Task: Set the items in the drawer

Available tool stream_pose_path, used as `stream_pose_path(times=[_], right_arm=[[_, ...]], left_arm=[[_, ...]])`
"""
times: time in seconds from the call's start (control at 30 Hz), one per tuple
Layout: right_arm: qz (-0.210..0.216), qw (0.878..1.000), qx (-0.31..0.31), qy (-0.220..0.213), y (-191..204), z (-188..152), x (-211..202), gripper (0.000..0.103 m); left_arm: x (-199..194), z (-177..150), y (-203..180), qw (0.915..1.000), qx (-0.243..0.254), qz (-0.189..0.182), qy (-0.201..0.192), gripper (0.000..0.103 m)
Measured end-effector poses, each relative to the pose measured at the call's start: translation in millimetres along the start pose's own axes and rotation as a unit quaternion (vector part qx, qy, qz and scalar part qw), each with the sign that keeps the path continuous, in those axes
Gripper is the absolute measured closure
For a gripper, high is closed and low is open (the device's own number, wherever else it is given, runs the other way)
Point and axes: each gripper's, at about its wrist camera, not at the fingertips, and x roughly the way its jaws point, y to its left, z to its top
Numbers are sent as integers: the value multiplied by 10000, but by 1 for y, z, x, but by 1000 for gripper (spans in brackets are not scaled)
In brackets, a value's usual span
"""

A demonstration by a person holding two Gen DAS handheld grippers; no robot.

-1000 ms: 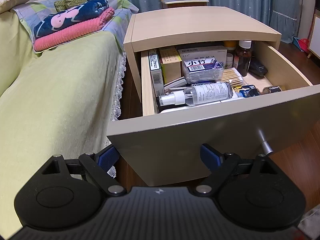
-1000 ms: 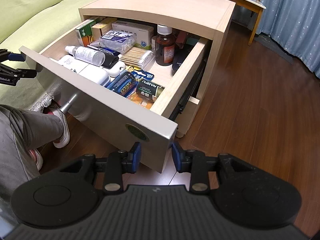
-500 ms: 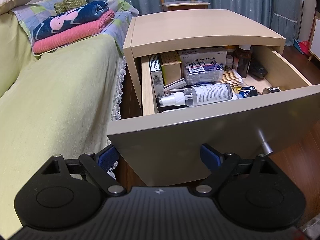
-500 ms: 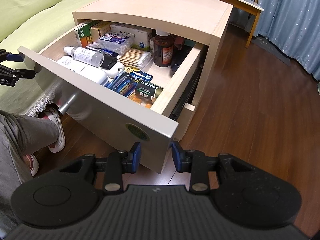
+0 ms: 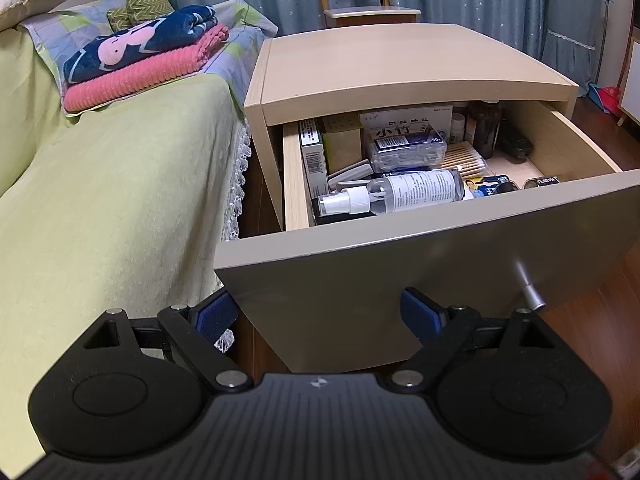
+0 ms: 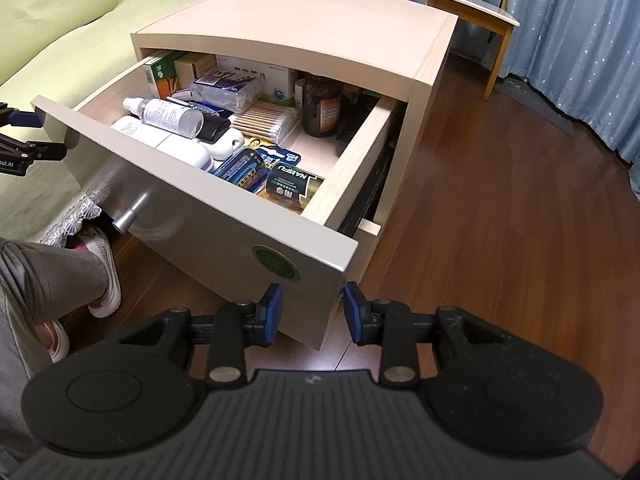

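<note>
The nightstand (image 5: 400, 68) has its top drawer (image 5: 400, 280) partly pulled out, packed with a spray bottle (image 5: 400, 192), medicine boxes (image 5: 404, 124), cotton swabs (image 6: 268, 122), a brown bottle (image 6: 322, 110) and batteries (image 6: 244, 168). My left gripper (image 5: 318, 314) is open and empty, right at the lower left corner of the drawer front. My right gripper (image 6: 313, 312) is open by a narrow gap and empty, at the lower right corner of the drawer front (image 6: 224, 232). The metal knob (image 6: 130, 214) sticks out between them. The left gripper (image 6: 24, 148) shows at the right wrist view's left edge.
A bed with a green cover (image 5: 100, 200) runs along the nightstand's left, with folded towels (image 5: 140, 60) at its head. A wooden chair (image 6: 472, 8) and curtains stand behind. A person's leg and shoe (image 6: 100, 280) rest on the wood floor (image 6: 500, 220) below the drawer.
The drawer has slid further into the nightstand, so its back items now sit under the top. Both grippers have moved forward with the drawer front.
</note>
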Motion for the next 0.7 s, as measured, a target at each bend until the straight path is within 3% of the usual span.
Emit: stream_pose_path(times=[0.7], right_arm=[[-142, 9998, 60, -123, 6, -6, 1, 74]], left_arm=[[6, 1, 0, 10000, -15, -47, -71, 15]])
